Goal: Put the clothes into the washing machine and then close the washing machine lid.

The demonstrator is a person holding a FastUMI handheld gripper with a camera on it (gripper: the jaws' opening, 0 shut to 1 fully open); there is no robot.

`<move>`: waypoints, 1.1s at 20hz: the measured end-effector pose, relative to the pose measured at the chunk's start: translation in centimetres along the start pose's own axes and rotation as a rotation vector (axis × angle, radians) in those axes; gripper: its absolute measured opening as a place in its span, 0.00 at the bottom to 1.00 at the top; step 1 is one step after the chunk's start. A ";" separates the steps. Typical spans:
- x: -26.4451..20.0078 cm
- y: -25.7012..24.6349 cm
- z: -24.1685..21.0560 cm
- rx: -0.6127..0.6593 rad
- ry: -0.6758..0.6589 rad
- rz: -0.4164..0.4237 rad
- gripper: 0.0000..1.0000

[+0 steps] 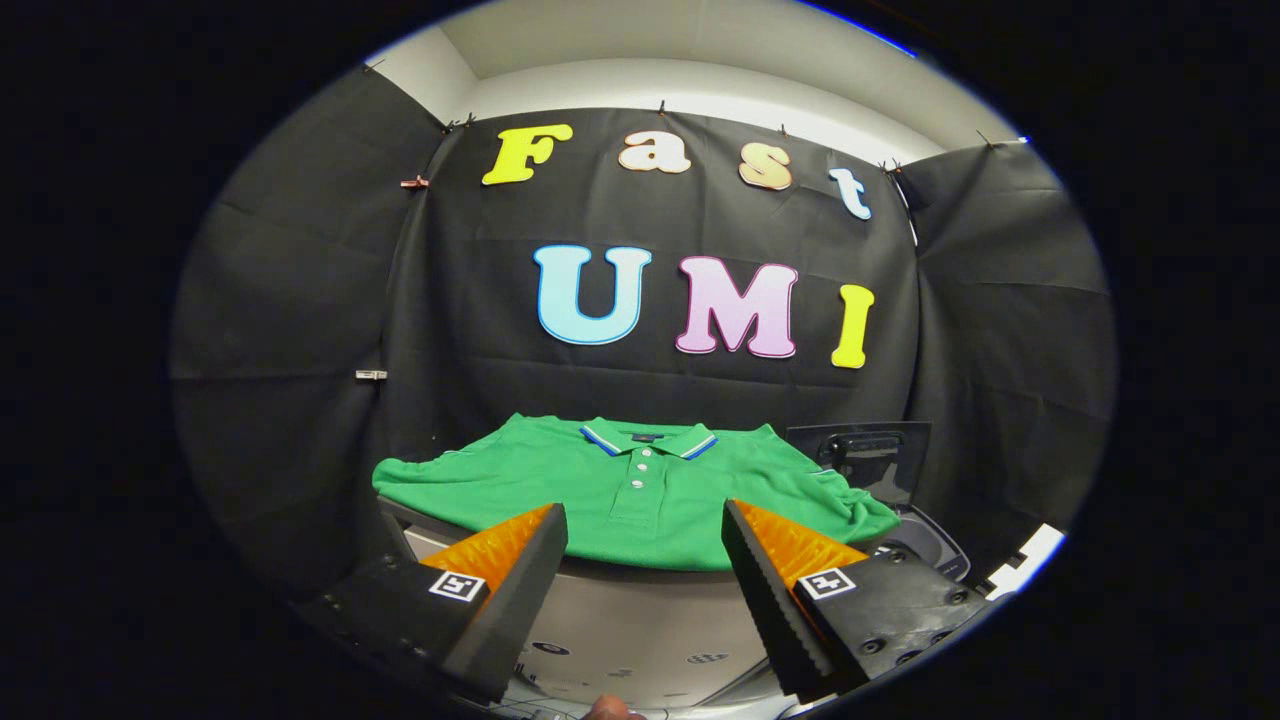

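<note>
A grey table (640, 610) carries a green polo shirt (640, 490), lying flat, collar toward the wall, just beyond the wide-apart gripper (645, 545) fingers.

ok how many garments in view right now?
1. A green polo shirt lies spread flat on the surface just beyond the open gripper, with its collar toward the booth wall. More could be hidden under it; I cannot tell.
</note>
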State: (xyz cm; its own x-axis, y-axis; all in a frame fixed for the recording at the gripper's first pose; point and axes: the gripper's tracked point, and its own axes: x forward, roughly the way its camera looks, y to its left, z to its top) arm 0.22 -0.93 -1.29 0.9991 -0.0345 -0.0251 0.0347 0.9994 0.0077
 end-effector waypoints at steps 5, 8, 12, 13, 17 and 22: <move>-0.2 0.0 0.2 0.015 -0.011 0.005 0.98; -0.3 0.2 0.4 0.056 -0.016 0.014 0.97; -0.5 -0.1 0.1 0.049 -0.017 0.006 0.98; -0.5 0.0 0.1 0.048 -0.017 0.010 0.98; -0.6 0.3 0.2 0.053 -0.025 0.017 0.98; -0.4 0.4 0.4 0.055 -0.027 0.019 0.98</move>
State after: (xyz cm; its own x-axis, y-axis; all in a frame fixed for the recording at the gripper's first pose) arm -0.18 -0.47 -0.87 0.9999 -0.0168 0.0026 0.0166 0.9979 0.0630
